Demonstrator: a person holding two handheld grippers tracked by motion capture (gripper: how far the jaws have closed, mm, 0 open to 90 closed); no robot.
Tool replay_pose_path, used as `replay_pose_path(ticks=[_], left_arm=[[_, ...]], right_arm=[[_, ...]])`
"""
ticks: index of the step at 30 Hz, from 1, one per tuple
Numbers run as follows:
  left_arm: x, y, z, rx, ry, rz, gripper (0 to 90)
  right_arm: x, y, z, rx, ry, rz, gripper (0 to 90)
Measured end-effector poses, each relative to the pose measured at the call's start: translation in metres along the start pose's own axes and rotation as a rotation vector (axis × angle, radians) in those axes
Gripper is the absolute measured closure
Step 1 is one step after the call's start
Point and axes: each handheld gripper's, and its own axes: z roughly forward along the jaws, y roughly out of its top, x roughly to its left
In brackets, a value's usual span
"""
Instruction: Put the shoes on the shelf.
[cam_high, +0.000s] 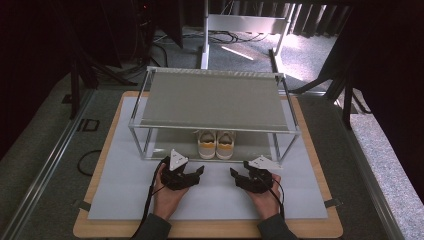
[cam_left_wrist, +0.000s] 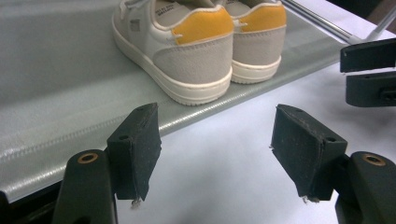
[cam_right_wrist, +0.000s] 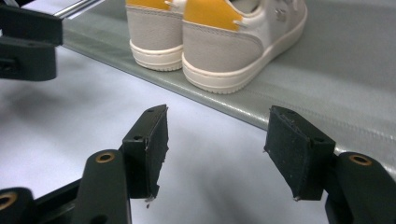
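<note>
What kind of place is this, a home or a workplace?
Most likely a lab or studio set up for recording, not a home. A small metal shoe rack with a pair of sneakers stands on a white mat over a wooden board, with dark curtains, loose cables and equipment stands behind.

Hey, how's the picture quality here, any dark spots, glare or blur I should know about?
High view: surroundings very dark, bright patch on the floor behind the shoe rack, and the shoes sit shaded under its upper shelf. Left gripper view: shoes fairly sharp, the near black fingers slightly soft, their soft shadows on the white mat. Right gripper view: even light, no glare on the mat.
</note>
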Motion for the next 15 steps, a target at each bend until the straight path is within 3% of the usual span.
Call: replay_pose_path(ticks=[6, 15], left_arm=[[-0.0001, -0.0025, -0.0046, 0.008, 0.007, 0.018, 32.0], [0.0045, -0.0059, -0.0076, 0.023, 0.015, 0.013, 32.0]], right_arm=[[-0.0008, -0.0009, -0.0015, 0.007, -0.011, 0.001, 38.7], [-0.0039, -0.0008, -0.0063, 0.002, -0.027, -0.006, 38.7]])
